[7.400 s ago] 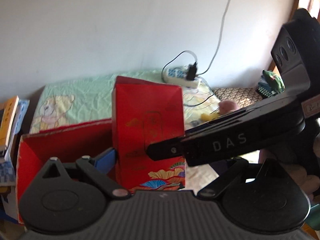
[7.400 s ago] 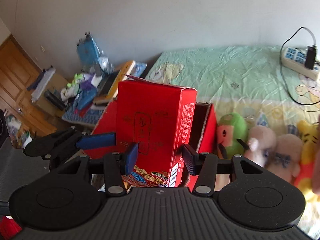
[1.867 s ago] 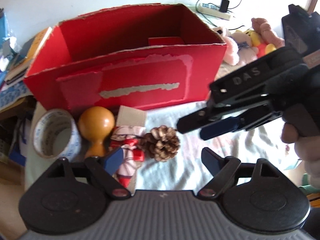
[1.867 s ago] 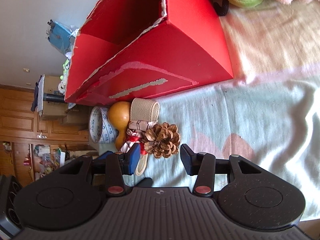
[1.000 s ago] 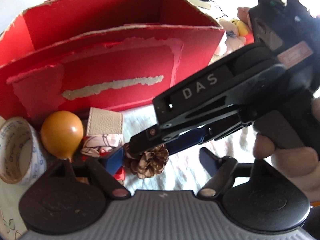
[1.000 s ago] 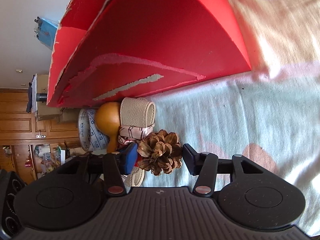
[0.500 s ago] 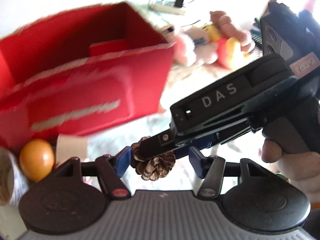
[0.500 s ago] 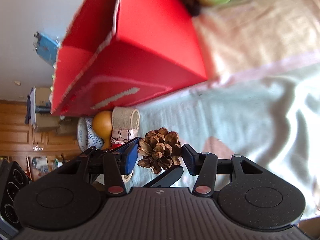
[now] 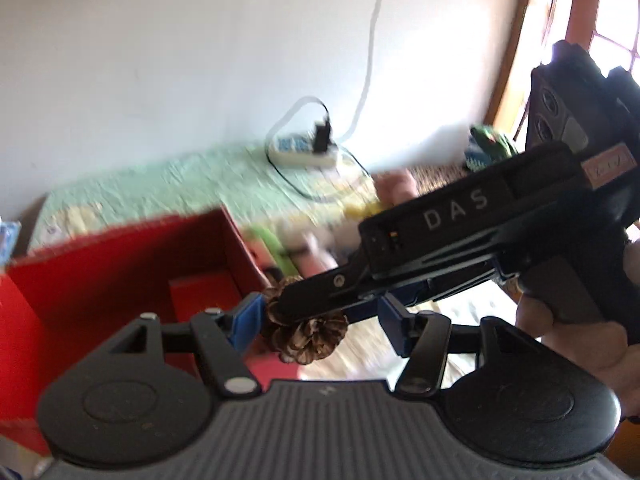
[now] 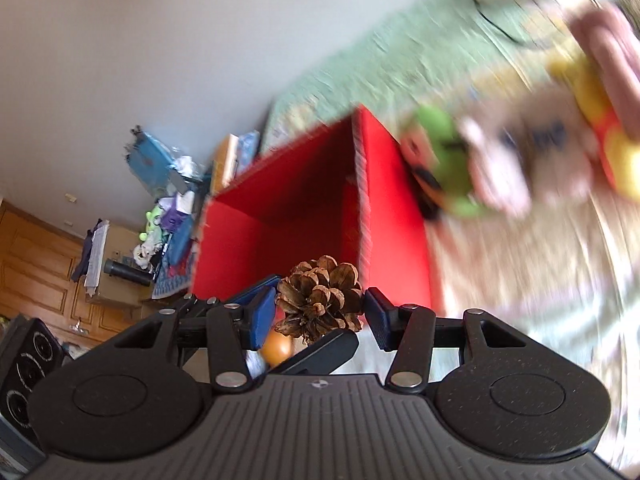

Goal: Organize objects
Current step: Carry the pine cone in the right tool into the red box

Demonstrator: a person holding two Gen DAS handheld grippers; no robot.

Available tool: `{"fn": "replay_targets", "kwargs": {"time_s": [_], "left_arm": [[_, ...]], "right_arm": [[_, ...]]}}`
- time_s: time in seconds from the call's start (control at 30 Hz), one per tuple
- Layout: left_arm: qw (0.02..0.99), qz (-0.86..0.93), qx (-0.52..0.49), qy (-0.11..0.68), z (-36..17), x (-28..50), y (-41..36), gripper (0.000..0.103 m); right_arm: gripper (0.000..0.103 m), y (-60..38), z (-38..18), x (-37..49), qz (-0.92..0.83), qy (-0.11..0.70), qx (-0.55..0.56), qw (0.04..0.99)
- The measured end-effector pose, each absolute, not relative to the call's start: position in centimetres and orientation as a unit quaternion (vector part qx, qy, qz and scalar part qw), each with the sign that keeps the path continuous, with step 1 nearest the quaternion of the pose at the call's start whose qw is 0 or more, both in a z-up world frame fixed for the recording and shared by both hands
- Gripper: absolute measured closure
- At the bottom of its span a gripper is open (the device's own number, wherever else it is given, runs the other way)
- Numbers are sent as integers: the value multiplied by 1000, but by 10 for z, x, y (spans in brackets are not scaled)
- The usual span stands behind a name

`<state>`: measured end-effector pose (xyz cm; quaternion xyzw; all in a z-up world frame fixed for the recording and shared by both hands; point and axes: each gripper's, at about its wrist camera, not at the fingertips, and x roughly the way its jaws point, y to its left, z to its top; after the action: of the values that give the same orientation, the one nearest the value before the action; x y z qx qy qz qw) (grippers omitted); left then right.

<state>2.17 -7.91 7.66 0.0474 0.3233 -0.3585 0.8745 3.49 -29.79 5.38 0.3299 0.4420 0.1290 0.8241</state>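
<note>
Pine cone (image 10: 318,302) carried toward the red box (image 10: 312,200); deposit not yet done.

The right gripper (image 10: 318,312) has its 2 fingers clamped on the pine cone, holding it in the air just in front of the box opening. The left gripper (image 9: 316,322) sits around the same cone with its fingers apart, not clamping. 1 small red package (image 9: 202,294) lies inside the box; an orange ball (image 10: 279,346) remains outside below. The box interior looks roomy; its near rim needs clearing.
</note>
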Motion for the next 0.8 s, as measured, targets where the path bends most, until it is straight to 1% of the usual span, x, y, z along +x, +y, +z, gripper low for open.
{"fn": "replay_targets", "kwargs": {"time_s": [0.13,0.23,0.33,0.43,0.63,0.7,0.73,0.77,0.8], "left_arm": [[888,-334,52,312,84,56,-69,43],[891,-313,50,326,77,86,-52,43],[886,-293,42,356,63,117,-32,43],[878,-275,37,391,37,133,-11,43],[854,-254,28,453,6,179,9,43],[848,-256,32,463,3,180,15,41],[846,-258,38,464,3,177,17,35],[846,-258,48,465,1,176,19,31],[844,-258,57,466,2,172,20,32]], "right_arm": [[51,-270,66,73,152,438,298,835],[51,-249,59,109,167,456,285,827],[51,-226,41,146,176,488,279,808],[51,-205,20,174,180,519,276,789],[51,-174,-17,211,180,569,264,758],[51,-170,-30,218,173,588,265,745],[51,-169,-37,221,168,597,266,738],[51,-167,-41,222,165,605,266,732],[51,-165,-47,224,164,614,266,725]]}}
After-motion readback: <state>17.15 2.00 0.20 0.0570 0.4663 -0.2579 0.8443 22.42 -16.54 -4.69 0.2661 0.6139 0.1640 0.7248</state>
